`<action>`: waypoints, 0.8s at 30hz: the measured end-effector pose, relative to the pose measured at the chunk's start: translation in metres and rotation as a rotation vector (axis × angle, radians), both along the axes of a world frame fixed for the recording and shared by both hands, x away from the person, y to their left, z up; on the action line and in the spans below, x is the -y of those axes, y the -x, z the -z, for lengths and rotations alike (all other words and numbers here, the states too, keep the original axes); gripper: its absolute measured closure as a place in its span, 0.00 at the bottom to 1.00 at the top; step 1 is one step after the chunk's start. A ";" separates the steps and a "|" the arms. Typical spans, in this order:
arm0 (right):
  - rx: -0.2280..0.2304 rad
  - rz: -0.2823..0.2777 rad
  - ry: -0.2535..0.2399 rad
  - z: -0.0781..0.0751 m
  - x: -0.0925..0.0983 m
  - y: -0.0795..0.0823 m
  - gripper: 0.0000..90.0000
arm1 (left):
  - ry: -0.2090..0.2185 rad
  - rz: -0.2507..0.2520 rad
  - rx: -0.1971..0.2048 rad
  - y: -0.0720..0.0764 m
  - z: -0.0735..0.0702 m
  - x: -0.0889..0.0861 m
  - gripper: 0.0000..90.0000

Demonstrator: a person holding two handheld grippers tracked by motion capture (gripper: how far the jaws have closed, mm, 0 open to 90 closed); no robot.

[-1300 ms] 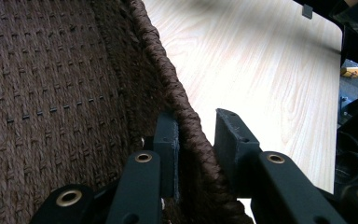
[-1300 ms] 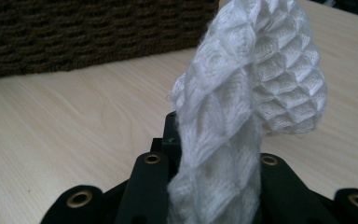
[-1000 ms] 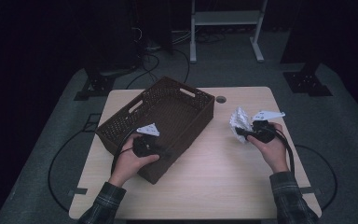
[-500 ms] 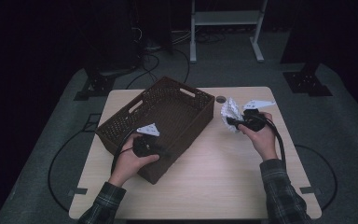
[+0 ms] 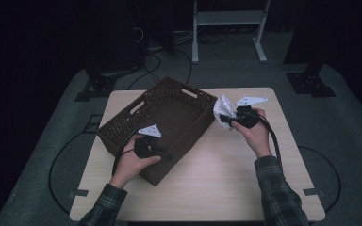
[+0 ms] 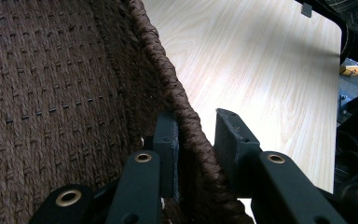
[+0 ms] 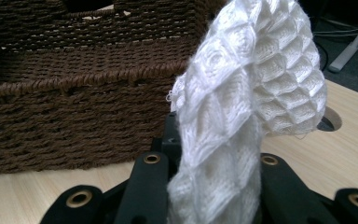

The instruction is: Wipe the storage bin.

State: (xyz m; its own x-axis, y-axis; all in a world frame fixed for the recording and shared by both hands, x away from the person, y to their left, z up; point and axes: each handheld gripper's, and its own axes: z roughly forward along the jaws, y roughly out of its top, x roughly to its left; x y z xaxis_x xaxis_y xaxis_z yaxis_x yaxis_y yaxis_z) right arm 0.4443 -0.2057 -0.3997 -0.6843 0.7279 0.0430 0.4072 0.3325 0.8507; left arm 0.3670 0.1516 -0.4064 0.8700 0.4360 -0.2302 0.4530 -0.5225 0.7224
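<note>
A brown woven basket [image 5: 188, 146] stands on the left half of the wooden table [image 5: 217, 179]. My left gripper [image 5: 162, 153] sits at its near rim. In the left gripper view, the left gripper [image 6: 196, 126] straddles the braided rim, one jaw inside the basket [image 6: 51, 93] and one outside, shut on it. My right gripper [image 5: 225, 117] holds a white waffle-knit cloth [image 5: 224, 107] just right of the basket's far right corner. In the right gripper view the cloth [image 7: 251, 70] rises bunched from the right gripper [image 7: 214, 140], hiding its fingertips, with the basket wall [image 7: 74, 93] close behind.
Bare tabletop [image 6: 261, 70] lies right of the basket and toward the person. A round cable hole [image 7: 328, 122] sits in the table by the cloth. Beyond the table are a white stand [image 5: 226, 28], floor cables [image 5: 160, 56] and dark equipment bases [image 5: 311, 82].
The right gripper carried the white cloth leftward across the table to the basket's far right corner. The left gripper stayed on the basket rim.
</note>
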 end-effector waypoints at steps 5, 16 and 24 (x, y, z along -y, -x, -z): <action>-0.011 -0.005 0.007 0.004 -0.005 -0.004 0.83 | 0.002 -0.002 -0.004 0.000 0.000 0.000 0.77; -0.024 -0.010 0.011 0.008 -0.011 -0.008 0.83 | 0.001 -0.006 -0.021 0.000 0.000 0.000 0.78; -0.040 -0.009 0.026 0.013 -0.015 -0.014 0.83 | 0.006 -0.005 -0.025 -0.001 0.001 0.000 0.78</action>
State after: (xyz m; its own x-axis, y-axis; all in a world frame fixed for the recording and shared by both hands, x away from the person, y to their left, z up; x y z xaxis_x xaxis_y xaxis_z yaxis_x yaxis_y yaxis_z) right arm 0.4578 -0.1906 -0.4132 -0.6888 0.7231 0.0519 0.4380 0.3581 0.8246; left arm 0.3675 0.1516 -0.4070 0.8619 0.4388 -0.2543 0.4734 -0.5163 0.7137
